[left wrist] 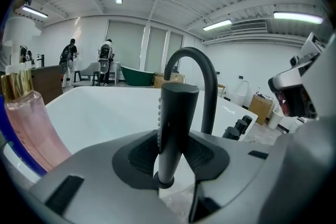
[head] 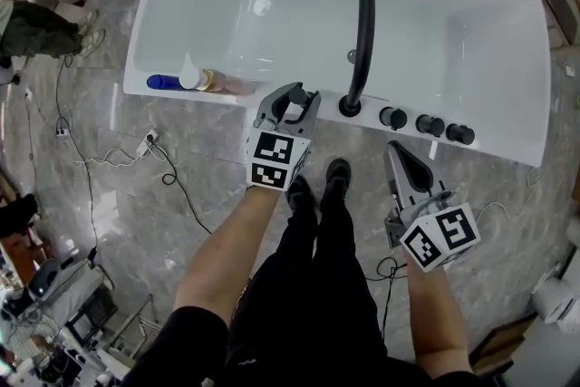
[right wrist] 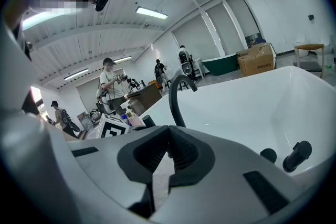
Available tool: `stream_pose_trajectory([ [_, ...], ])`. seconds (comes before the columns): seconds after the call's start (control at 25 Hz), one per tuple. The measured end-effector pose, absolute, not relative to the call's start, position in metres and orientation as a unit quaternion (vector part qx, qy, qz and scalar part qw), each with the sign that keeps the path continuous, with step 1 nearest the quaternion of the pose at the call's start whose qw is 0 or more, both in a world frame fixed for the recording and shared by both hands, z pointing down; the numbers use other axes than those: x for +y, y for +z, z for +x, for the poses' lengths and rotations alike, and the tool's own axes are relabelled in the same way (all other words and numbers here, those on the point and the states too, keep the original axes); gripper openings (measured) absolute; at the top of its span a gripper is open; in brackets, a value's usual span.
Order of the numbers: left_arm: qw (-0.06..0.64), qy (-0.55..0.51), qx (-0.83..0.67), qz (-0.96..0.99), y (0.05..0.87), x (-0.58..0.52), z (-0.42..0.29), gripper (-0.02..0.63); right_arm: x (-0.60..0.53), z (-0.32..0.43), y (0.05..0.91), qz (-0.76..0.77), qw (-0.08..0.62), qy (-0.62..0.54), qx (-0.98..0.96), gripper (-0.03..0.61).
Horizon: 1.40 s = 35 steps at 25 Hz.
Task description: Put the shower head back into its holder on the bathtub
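Observation:
The black shower head (left wrist: 177,123) stands upright between the jaws of my left gripper (left wrist: 174,157), whose pads press on its two sides. Its lower end sits in a black ring (left wrist: 165,181) on the white bathtub's rim (head: 317,109). In the head view my left gripper (head: 292,102) is at the rim, just left of the curved black spout (head: 362,32). My right gripper (head: 397,149) hangs over the floor in front of the rim, below the knobs. Its jaws are shut with nothing between them (right wrist: 168,150).
Three black knobs (head: 429,124) line the rim right of the spout. A blue bottle (head: 161,82), a white pump (head: 190,74) and a pink bottle (left wrist: 31,128) stand on the rim to the left. Cables (head: 136,154) lie on the marble floor. People stand far behind.

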<state>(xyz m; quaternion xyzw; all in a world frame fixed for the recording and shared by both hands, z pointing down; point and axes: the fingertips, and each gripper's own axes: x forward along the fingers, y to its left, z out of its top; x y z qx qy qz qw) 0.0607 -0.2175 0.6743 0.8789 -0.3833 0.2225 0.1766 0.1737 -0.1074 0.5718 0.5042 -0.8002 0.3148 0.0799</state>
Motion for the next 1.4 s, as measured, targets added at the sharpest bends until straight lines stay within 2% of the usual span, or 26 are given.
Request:
stream_pose_trajectory([
  [0.44, 0.167, 0.234, -0.366, 0.885, 0.679, -0.215, 0.067, 0.152, -0.103, 0.169, 0.571, 0.502, 0.080, 0.325, -0.798, 0.015],
  [0.48, 0.163, 0.234, -0.362, 0.888, 0.676, -0.214, 0.068, 0.163, -0.104, 0.167, 0.569, 0.501, 0.079, 0.327, -0.798, 0.015],
  [0.6, 0.153, 0.241, -0.347, 0.894, 0.661, -0.208, 0.069, 0.258, -0.107, 0.161, 0.557, 0.500, 0.077, 0.328, -0.798, 0.015],
  [0.8, 0.156, 0.232, -0.342, 0.897, 0.619, -0.198, 0.059, 0.295, -0.117, 0.151, 0.512, 0.500, 0.074, 0.310, -0.806, 0.015],
  [1.04, 0.152, 0.195, -0.350, 0.904, 0.534, -0.181, 0.030, 0.283, -0.122, 0.130, 0.433, 0.511, 0.071, 0.285, -0.808, 0.015],
  [1.16, 0.156, 0.176, -0.349, 0.907, 0.487, -0.161, 0.013, 0.251, -0.116, 0.120, 0.399, 0.515, 0.071, 0.279, -0.807, 0.015],
  [1.24, 0.154, 0.161, -0.354, 0.908, 0.457, -0.157, 0.004, 0.207, -0.119, 0.115, 0.377, 0.516, 0.070, 0.269, -0.810, 0.015],
  [1.4, 0.142, 0.141, -0.363, 0.910, 0.408, -0.143, -0.020, 0.184, -0.111, 0.101, 0.340, 0.522, 0.074, 0.235, -0.816, 0.025],
])
